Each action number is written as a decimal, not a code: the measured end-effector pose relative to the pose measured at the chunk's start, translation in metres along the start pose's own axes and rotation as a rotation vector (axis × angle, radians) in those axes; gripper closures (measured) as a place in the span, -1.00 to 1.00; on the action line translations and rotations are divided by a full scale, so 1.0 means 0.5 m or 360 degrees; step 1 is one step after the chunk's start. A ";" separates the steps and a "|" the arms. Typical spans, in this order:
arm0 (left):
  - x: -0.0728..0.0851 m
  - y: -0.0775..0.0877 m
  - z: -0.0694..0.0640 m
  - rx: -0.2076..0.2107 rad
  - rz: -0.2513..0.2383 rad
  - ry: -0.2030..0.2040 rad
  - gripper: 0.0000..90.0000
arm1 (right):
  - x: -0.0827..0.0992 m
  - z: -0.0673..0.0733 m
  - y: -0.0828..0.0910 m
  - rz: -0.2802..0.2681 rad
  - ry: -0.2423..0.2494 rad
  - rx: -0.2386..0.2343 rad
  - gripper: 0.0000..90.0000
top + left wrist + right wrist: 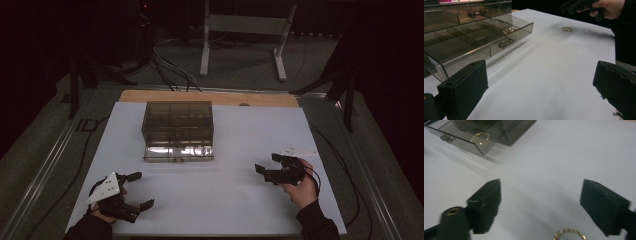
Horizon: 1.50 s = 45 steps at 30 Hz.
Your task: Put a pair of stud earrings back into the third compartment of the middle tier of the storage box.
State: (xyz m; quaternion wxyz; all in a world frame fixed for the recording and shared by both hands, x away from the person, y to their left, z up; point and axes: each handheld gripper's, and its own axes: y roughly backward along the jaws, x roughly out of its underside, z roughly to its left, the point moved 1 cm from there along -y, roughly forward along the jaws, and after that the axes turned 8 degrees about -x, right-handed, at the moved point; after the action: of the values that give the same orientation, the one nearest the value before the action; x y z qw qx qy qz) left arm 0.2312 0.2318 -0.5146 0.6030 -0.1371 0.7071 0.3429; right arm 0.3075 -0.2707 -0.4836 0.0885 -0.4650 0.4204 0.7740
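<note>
Pick-up step: your right gripper hovers, jaws wide and empty, over the gold ring on the worktop. Lower, straddle it, close. Left gripper idles, wide open.

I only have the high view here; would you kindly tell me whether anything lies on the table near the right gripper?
Observer: Yes, a thin gold ring lies flat on the white table, just short of the right gripper, whose jaws stand open above the sheet.
Operator: Thank you. Is the pulled-out drawer empty?
Observer: No, a gold chain lies in a front compartment of the drawer.
</note>
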 end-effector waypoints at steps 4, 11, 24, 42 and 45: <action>0.000 0.000 0.000 -0.0002 0.0000 0.0002 -0.99 | 0.018 -0.006 0.012 0.0028 -0.0011 0.0039 -0.45; 0.000 0.000 0.000 -0.0002 0.0000 0.0002 -0.99 | 0.052 -0.016 0.018 0.0163 -0.0010 0.0105 0.07; 0.000 -0.001 0.001 -0.0007 0.0001 0.0003 -0.99 | 0.083 -0.018 -0.010 0.0315 0.0037 0.0123 0.60; 0.000 -0.001 0.001 -0.0009 -0.0007 0.0009 -0.99 | 0.082 -0.014 -0.019 0.0401 0.0082 0.0196 0.92; 0.000 -0.001 0.000 -0.0007 0.0001 0.0000 -0.99 | 0.081 -0.014 -0.018 0.0400 0.0073 0.0190 0.92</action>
State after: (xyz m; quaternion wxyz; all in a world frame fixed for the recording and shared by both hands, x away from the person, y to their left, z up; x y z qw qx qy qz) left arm 0.2317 0.2314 -0.5150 0.6026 -0.1380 0.7064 0.3446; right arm 0.2945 -0.2804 -0.5225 0.0088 -0.4202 0.5226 0.7418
